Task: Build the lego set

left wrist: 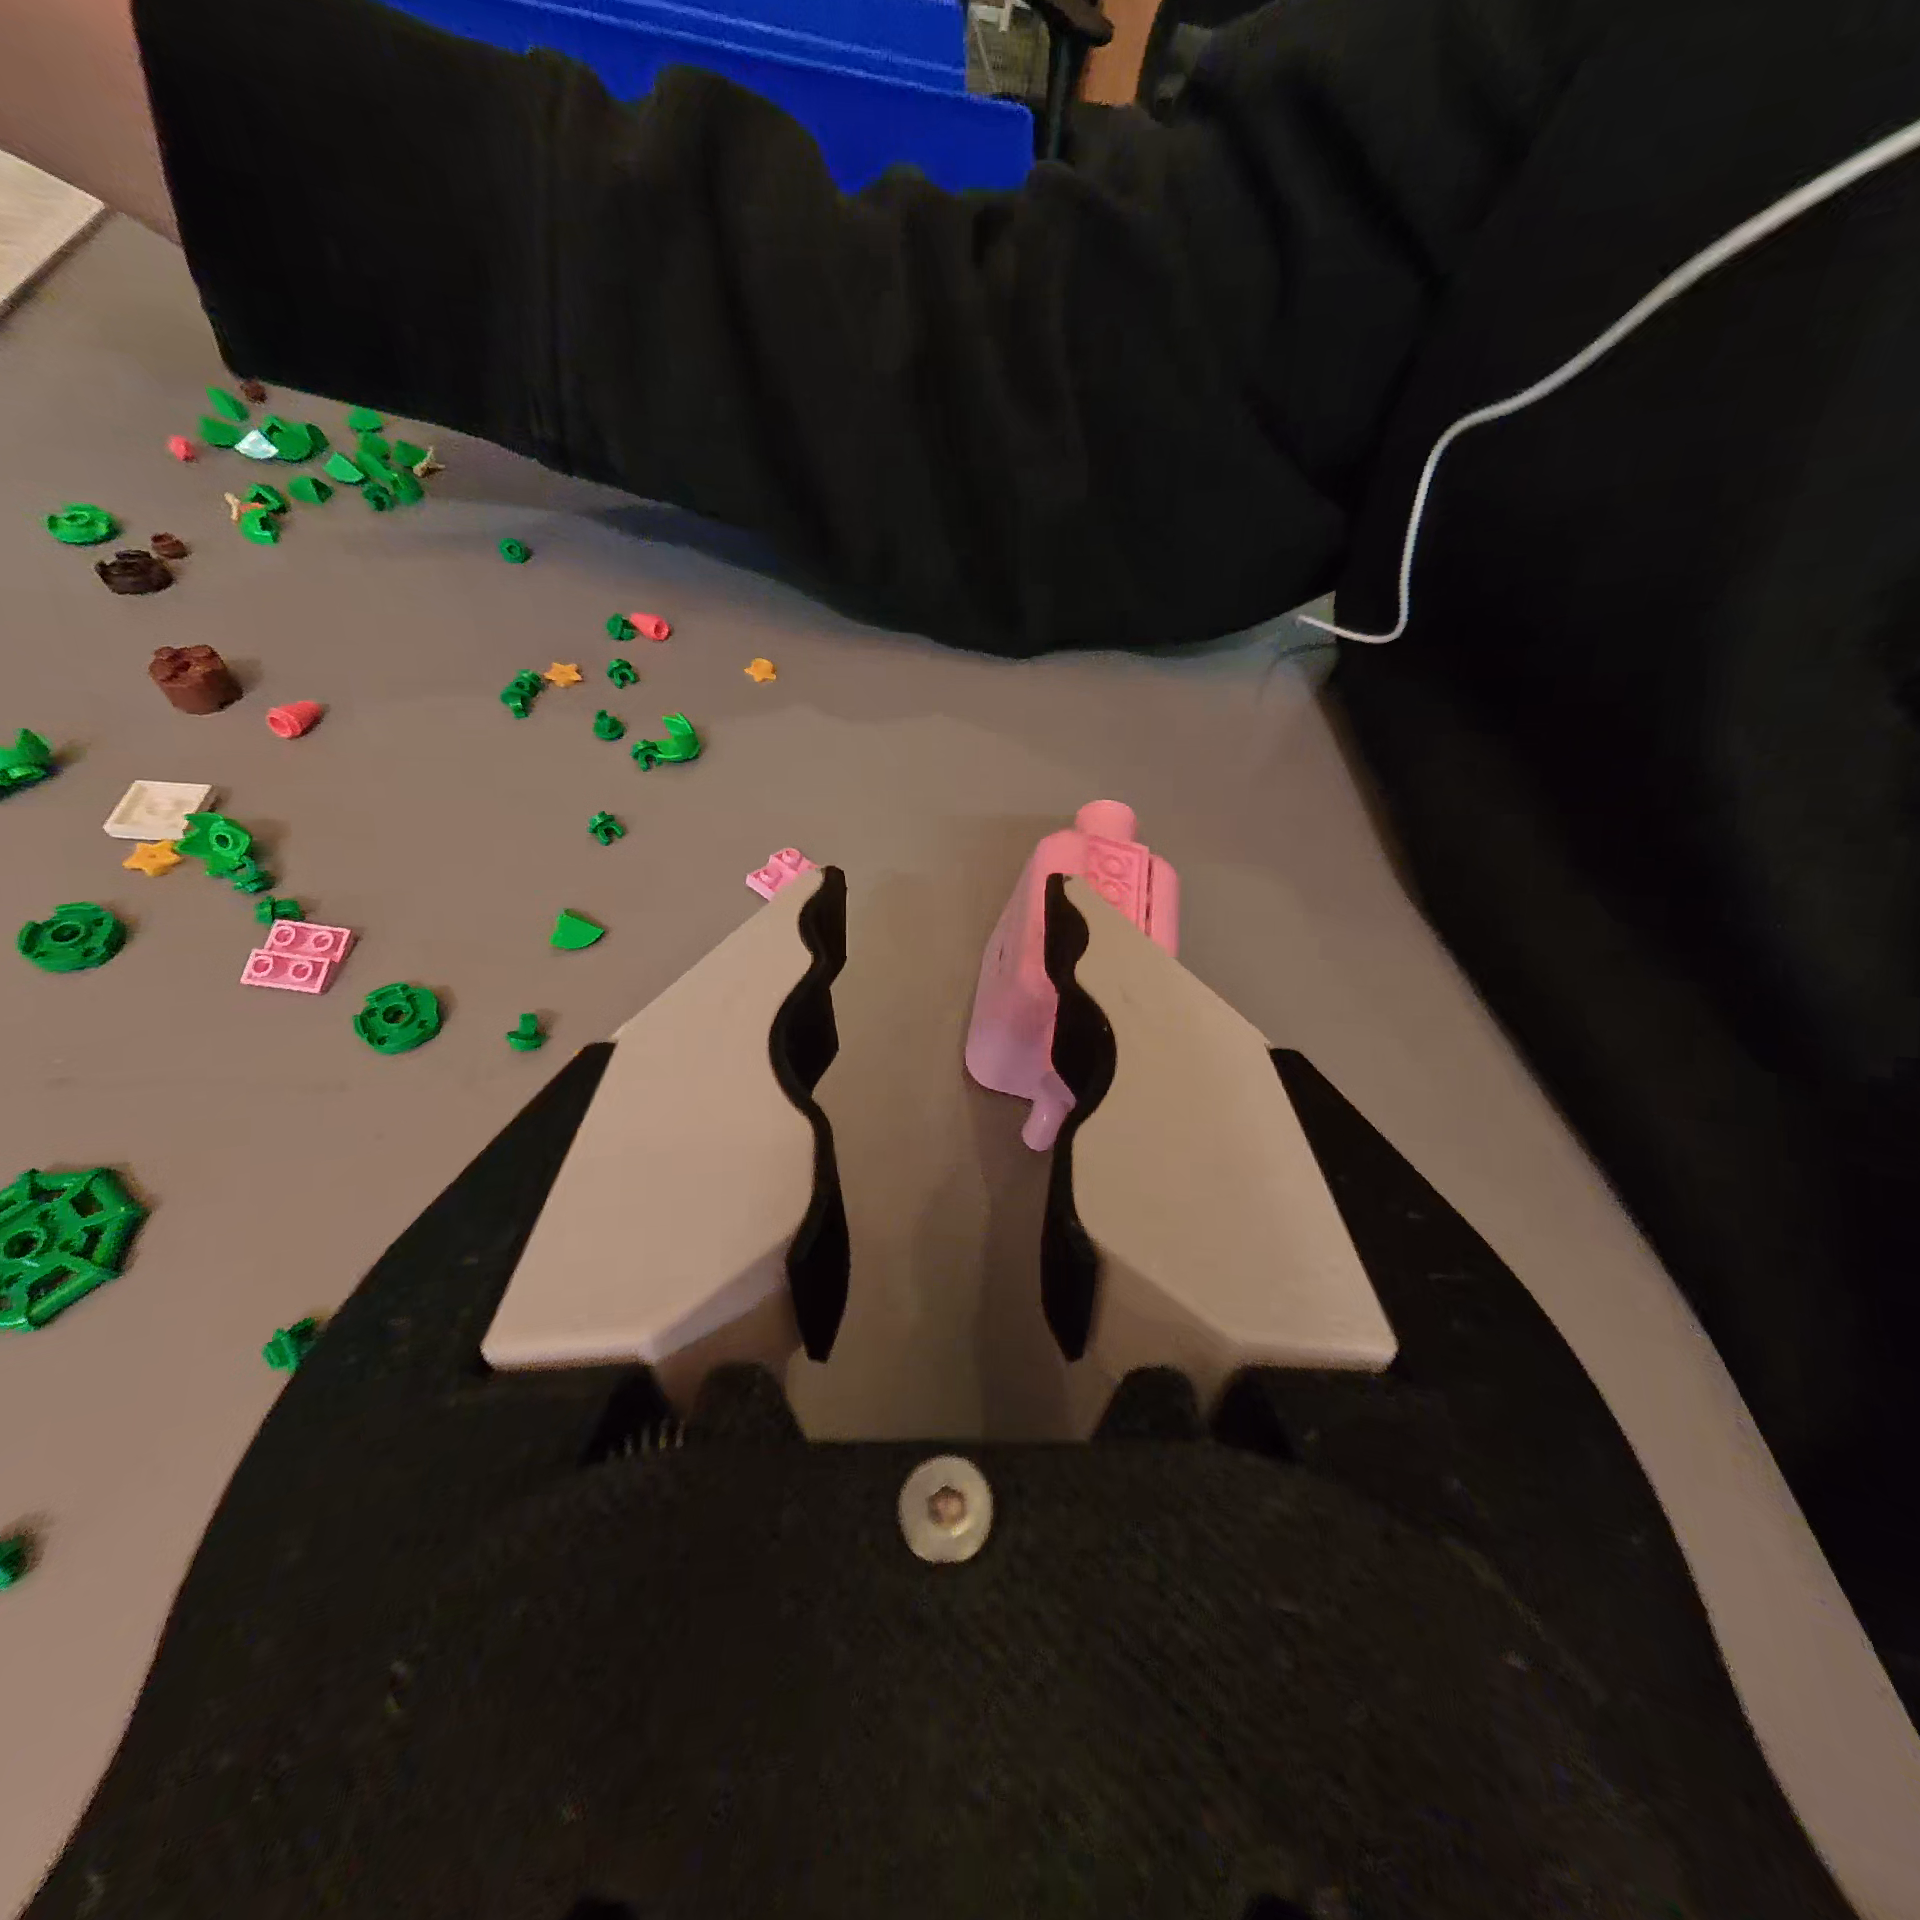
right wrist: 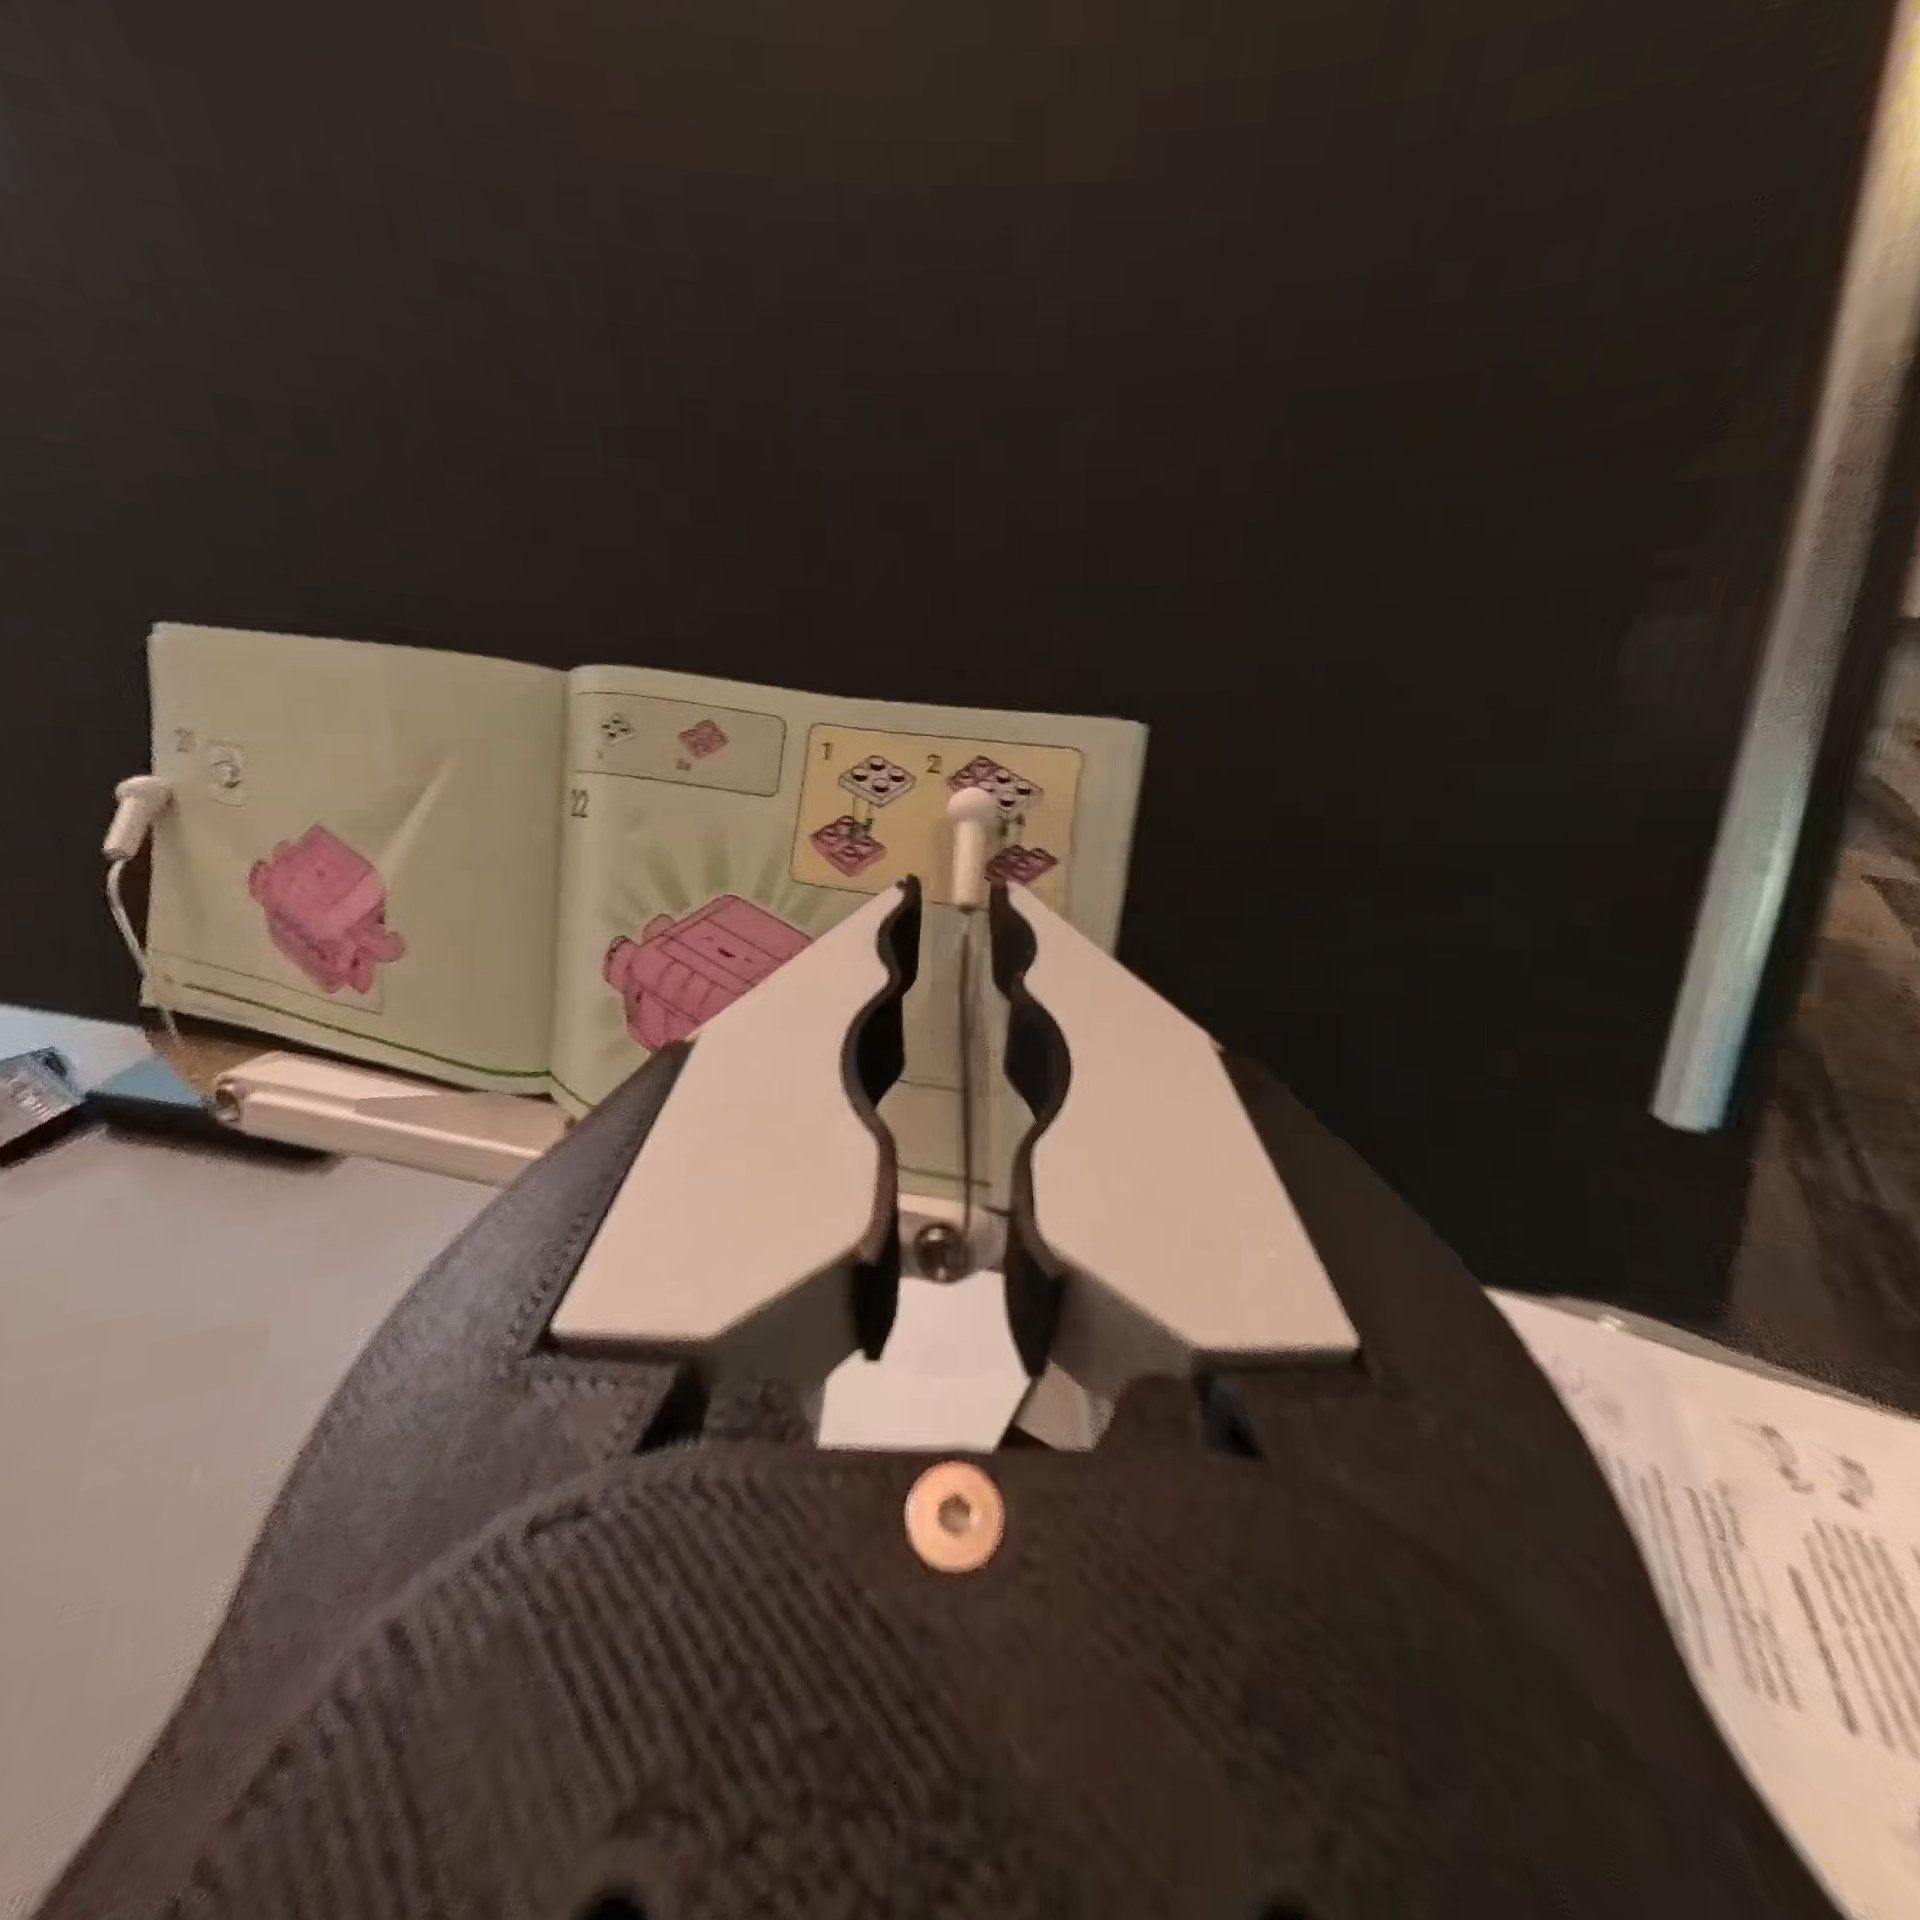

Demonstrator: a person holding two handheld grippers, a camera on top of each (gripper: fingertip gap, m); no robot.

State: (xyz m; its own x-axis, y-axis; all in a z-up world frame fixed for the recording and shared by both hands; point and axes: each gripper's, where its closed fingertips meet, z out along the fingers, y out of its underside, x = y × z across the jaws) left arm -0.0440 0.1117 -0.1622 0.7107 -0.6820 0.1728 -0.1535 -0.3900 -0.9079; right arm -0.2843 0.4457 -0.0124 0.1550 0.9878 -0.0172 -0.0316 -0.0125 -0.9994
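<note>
In the left wrist view, a pink lego build (left wrist: pixel 1023 987) lies on the grey table (left wrist: pixel 416 1143), touching the inner side of my left gripper's right finger (left wrist: pixel 1164 1091) and partly hidden by it. My left gripper (left wrist: pixel 945 883) is open and holds nothing. A small pink plate (left wrist: pixel 779 871) lies at its left fingertip. Two pink plates (left wrist: pixel 296 956) lie further left. In the right wrist view, my right gripper (right wrist: pixel 954 888) is held in the air, narrowly open and empty, facing the open instruction booklet (right wrist: pixel 468 831).
Loose green pieces (left wrist: pixel 395 1016), brown round bricks (left wrist: pixel 194 677), a white tile (left wrist: pixel 158 808) and a large green piece (left wrist: pixel 57 1242) are scattered to the left. A person's black sleeve (left wrist: pixel 831 364) lies across the far table. White earbuds (right wrist: pixel 966 831) hang before the booklet. A printed sheet (right wrist: pixel 1714 1558) lies at the right. The gap from one gripper's tips to the other's is roughly 45 cm. The left tips stand about 7 cm off the small pink plate (left wrist: pixel 779 871).
</note>
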